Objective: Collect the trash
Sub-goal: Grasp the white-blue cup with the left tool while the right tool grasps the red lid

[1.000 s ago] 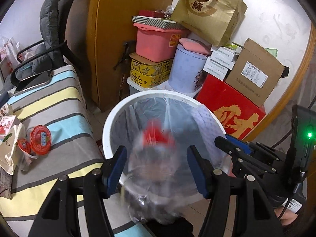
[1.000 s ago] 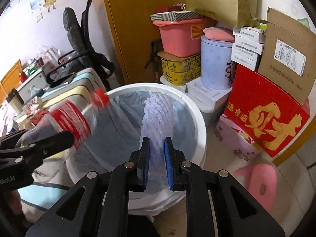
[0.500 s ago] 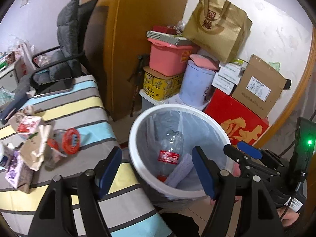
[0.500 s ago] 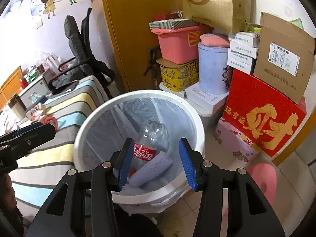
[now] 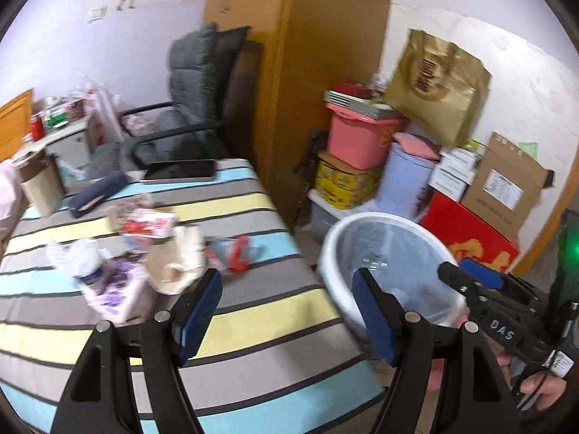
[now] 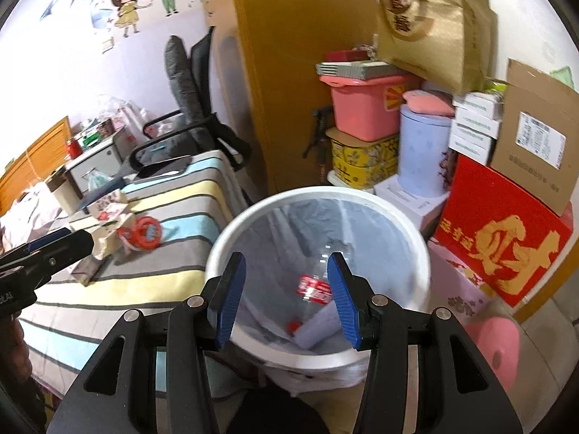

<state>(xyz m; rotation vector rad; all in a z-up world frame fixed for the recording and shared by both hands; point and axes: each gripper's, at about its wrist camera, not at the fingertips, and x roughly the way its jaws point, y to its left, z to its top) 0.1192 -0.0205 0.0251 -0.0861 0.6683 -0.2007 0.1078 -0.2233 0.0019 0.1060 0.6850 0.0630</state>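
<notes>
Striped desk (image 5: 253, 311): blurred wrappers, seemingly a tissue pack (image 5: 108, 285), paper bag (image 5: 181, 267), red-lidded cup (image 6: 144, 233). Left gripper (image 5: 286, 311): jaws released, empty, above desk edge. White bin (image 6: 224, 253): clear bottle (image 6: 315, 285) and foam sleeve (image 6: 318, 325) inside. Right gripper (image 6: 286, 293): jaws released, above bin.

Both grippers are black plastic clamp-style frames with triangular cutouts and shiny silver screws at the joints. The left gripper (image 5: 286, 311) and right gripper (image 6: 286, 296) each have ribbed blue pads (image 6: 229, 298). At 4 o'clock in the left view there's white "DAS" lettering, a green LED, bare fingers (image 5: 542, 392) — no sleeve visible.
</notes>
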